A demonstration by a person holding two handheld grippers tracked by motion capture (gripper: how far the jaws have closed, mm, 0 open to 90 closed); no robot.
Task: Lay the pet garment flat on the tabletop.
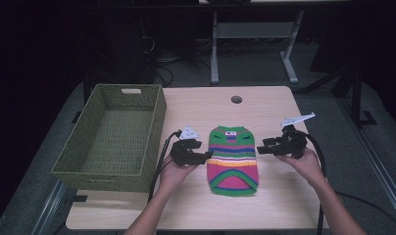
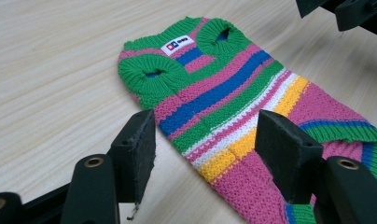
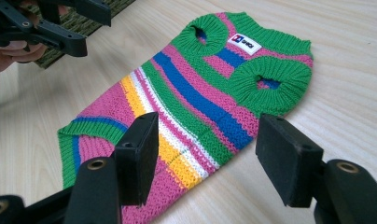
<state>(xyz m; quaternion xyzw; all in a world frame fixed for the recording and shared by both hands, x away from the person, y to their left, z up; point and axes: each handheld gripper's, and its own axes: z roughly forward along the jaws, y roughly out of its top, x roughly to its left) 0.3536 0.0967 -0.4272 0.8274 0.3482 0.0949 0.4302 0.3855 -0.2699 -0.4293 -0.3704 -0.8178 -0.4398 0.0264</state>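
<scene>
Left gripper (image 1: pixel 207 156): jaws stand well apart, nothing between the pads, poised just off the left side of the striped knit sweater (image 1: pixel 233 160). In the left gripper view the 2 pads (image 2: pixel 136 154) hang above the sweater's (image 2: pixel 224 107) edge with no pinch on the wool.

Right gripper (image 1: pixel 260 149): same, jaws wide and empty, facing in at the sweater's right side. Its own view shows the pads (image 3: pixel 289 158) straddling the sweater's (image 3: pixel 200 93) edge without touching.

Sweater lies flat near the table's (image 1: pixel 264 103) middle, neck and 2 armholes toward the far edge, hem toward the near edge. The flat, smoothed layout and the mirrored grippers, 1 per side, suggest each is set up to take a side, likely for a fold.

Woven green basket (image 1: pixel 88 156) sits at the table's left edge, empty, probably where the garment ends up.
</scene>
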